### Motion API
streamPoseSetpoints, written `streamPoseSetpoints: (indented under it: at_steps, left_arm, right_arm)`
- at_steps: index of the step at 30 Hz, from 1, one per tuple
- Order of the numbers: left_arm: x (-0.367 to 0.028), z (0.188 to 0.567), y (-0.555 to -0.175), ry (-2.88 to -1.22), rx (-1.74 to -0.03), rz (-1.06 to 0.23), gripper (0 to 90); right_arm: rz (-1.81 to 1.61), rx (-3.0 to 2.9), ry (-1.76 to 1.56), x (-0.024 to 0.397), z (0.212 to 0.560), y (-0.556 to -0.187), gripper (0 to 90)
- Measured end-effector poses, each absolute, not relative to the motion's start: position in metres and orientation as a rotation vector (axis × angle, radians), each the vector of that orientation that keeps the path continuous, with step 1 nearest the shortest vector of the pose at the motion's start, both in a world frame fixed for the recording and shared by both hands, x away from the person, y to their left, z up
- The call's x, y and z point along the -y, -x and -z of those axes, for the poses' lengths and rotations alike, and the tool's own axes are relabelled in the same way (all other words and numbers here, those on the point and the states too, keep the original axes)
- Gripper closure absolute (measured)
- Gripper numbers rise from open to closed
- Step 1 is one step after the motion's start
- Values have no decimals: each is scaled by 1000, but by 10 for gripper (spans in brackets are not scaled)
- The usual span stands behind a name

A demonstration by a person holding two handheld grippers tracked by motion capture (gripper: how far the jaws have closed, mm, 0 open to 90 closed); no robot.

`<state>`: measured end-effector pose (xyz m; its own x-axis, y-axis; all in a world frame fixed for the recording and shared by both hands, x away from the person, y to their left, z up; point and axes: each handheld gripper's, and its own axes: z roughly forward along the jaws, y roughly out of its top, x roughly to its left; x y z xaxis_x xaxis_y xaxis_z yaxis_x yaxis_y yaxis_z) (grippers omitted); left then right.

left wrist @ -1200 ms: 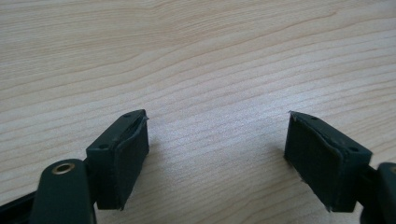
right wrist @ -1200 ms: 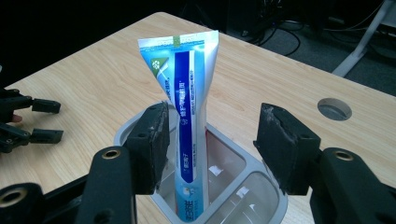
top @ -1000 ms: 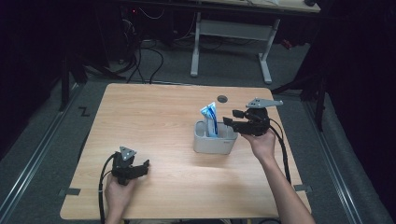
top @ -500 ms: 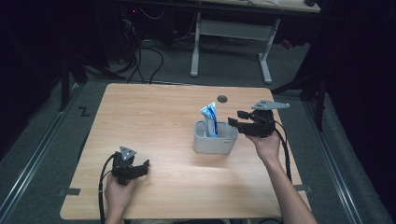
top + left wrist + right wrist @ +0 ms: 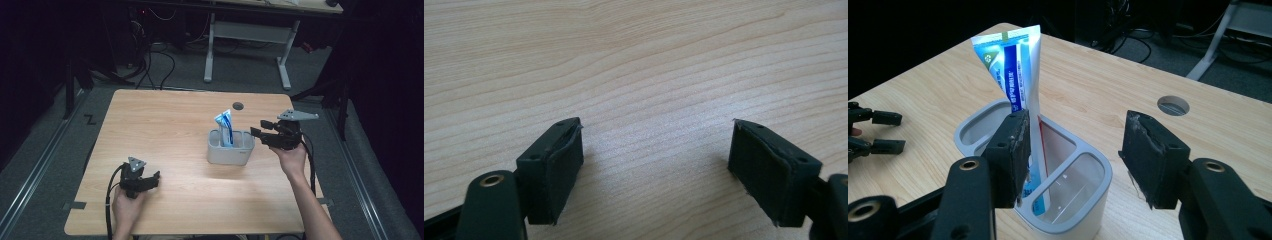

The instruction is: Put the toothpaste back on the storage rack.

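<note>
Nearest the person, the left claw [image 5: 150, 179] rests low on the pale wood counter [image 5: 165, 130], jaws spread wide w/ nothing between them, just bare grain.

Further along, to the right, the right claw [image 5: 260, 129] hangs level beside a grey holder [image 5: 230, 155], jaws well apart and empty, not touching anything. In the right gripper view its near pad [image 5: 1010, 155] sits in front of the tube but isn't pressing it, as far as I can tell.

The holder, a plastic caddy split into compartments, stands mid-counter. A toothpaste tube [image 5: 1015, 75], white and blue, stands upright in a compartment, crimped flat end up, leaning slightly, approx. half of it above the rim.

Handling, as a guess: tube is light, soft-walled and a bit slick, so a hard squeeze would dent it or push paste toward the cap. Best hold is prob. across the flat faces just below the stiff crimp, where it's firmest. Holder looks rigid but light, may tip or slide if the tube drags on its wall.

Beyond it, a round cable hole [image 5: 238, 105] marks the counter's far edge.
</note>
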<state>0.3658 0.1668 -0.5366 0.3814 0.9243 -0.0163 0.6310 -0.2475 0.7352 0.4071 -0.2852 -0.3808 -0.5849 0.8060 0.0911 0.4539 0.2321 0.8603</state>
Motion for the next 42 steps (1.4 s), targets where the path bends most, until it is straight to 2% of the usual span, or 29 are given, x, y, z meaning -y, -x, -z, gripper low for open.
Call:
streamPoseSetpoints:
  at_steps: [42]
  left_arm:
    - [-167,537,-366,-1979,-1334,-565,222]
  right_arm:
    - [-1292,-2051,-1246,319,386,-388,455]
